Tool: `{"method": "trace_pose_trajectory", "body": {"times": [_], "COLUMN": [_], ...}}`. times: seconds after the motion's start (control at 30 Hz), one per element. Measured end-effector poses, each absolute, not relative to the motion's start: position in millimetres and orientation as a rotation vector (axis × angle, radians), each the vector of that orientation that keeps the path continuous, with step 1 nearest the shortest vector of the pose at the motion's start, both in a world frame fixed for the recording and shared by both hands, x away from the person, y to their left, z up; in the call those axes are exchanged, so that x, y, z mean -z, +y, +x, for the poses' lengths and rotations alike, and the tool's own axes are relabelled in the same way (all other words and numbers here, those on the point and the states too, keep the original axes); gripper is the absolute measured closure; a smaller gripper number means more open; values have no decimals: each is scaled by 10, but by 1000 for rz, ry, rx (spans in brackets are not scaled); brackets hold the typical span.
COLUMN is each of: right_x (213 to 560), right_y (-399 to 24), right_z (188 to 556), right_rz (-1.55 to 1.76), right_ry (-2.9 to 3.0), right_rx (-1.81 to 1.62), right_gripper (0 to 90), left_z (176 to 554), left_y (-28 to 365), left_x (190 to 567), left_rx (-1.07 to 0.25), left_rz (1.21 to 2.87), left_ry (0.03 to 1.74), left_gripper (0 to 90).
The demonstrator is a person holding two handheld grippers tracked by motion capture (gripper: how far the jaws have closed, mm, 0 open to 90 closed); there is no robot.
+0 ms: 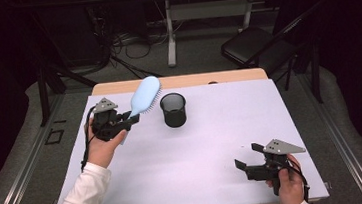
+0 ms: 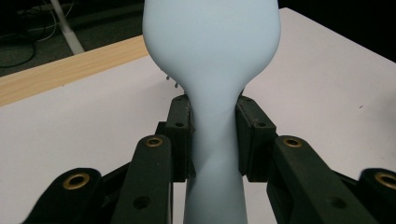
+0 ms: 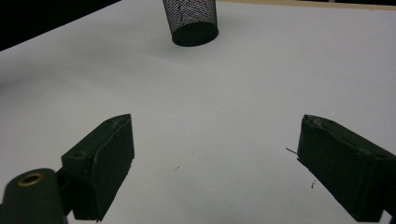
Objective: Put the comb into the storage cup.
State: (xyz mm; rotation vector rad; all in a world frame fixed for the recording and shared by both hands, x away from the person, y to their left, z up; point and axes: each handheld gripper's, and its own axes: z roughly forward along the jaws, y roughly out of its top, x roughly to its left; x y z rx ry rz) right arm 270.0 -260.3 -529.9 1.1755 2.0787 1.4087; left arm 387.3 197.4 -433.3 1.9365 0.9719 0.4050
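White table (image 1: 213,144): one hairbrush (image 1: 146,95), one mesh cup (image 1: 173,109), two grippers.

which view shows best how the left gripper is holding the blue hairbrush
The left gripper view: the left gripper has both pads pressed on the narrow handle of the hairbrush, seen close up. The high view shows the whole hairbrush raised beside the mesh cup, but the grip is small there.

Cropped brush, cropped cup, hidden bristles

In the left gripper view the light blue hairbrush (image 2: 212,51) runs off the top edge and its handle off the bottom; its bristles face away, a few tips showing. In the right gripper view the black mesh cup (image 3: 191,21) loses its rim to the top edge.
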Motion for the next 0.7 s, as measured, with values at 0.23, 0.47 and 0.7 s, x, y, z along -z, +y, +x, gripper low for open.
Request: {"method": "trace_pose_trajectory", "body": {"times": [0.23, 0.47, 0.7], "right_x": [5298, 5300, 5300], "right_y": [-2605, -2605, -2607], "right_z": [2700, 2699, 2700], "right_rz": [1175, 1176, 1174], "right_ry": [2080, 2076, 2076], "right_rx": [-1410, -1412, -1412], "right_gripper": [107, 107, 107], "left_z": [3835, 3776, 3738], "left_y": [1827, 1683, 1591], "left_x": [4322, 4337, 4350], "left_rx": [-395, -382, -379], "left_rz": [1934, 1915, 1909], "left_ry": [928, 892, 867], "left_gripper": [694, 695, 694]}}
